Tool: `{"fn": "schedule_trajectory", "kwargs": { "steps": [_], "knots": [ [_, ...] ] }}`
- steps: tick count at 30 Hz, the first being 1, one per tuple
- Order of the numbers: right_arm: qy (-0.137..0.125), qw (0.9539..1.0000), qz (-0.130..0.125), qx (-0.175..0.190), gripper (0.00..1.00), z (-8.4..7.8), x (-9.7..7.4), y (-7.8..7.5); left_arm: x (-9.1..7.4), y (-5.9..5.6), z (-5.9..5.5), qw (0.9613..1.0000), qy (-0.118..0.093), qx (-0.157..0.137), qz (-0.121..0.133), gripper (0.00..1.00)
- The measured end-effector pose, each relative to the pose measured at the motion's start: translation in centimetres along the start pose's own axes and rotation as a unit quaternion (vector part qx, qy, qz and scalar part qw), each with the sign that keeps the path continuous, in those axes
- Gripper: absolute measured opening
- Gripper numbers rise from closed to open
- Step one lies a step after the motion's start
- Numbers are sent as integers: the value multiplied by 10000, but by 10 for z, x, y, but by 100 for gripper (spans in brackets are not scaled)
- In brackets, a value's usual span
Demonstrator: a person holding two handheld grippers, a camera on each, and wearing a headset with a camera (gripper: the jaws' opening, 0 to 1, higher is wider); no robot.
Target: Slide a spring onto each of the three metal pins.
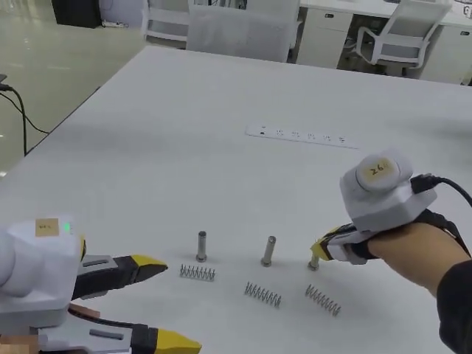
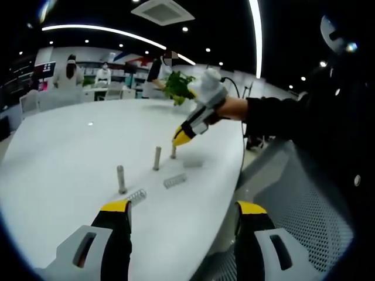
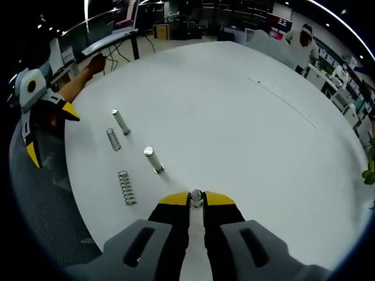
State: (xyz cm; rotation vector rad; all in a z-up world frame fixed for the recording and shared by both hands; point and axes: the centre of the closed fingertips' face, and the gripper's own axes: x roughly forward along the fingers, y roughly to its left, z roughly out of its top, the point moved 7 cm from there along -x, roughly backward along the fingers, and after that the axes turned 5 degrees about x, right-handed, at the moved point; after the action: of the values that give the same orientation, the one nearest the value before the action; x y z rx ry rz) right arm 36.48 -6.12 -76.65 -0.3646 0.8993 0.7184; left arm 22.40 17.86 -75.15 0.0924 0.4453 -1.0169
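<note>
Pin (image 3: 196, 195) seemingly clamped in right gripper (image 3: 197, 202); left gripper (image 2: 183, 206) agape.

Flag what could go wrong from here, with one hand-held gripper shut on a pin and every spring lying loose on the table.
1. The right hand-held gripper is shut on the top of the right pin, covering the end a spring must slide over; a tug could tip the pin.
2. The open left hand-held gripper sits near the left spring, which lies flat and may roll or slip when pinched.
</note>
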Motion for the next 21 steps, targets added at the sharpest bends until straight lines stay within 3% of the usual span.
{"fn": "schedule_trajectory", "kwargs": {
  "steps": [21],
  "knots": [
    [-174, 9998, 3, -26, 5, 0, -1, 1, 1, -1, -2, 9999, 85, 58, -32, 67]
  ]
}}
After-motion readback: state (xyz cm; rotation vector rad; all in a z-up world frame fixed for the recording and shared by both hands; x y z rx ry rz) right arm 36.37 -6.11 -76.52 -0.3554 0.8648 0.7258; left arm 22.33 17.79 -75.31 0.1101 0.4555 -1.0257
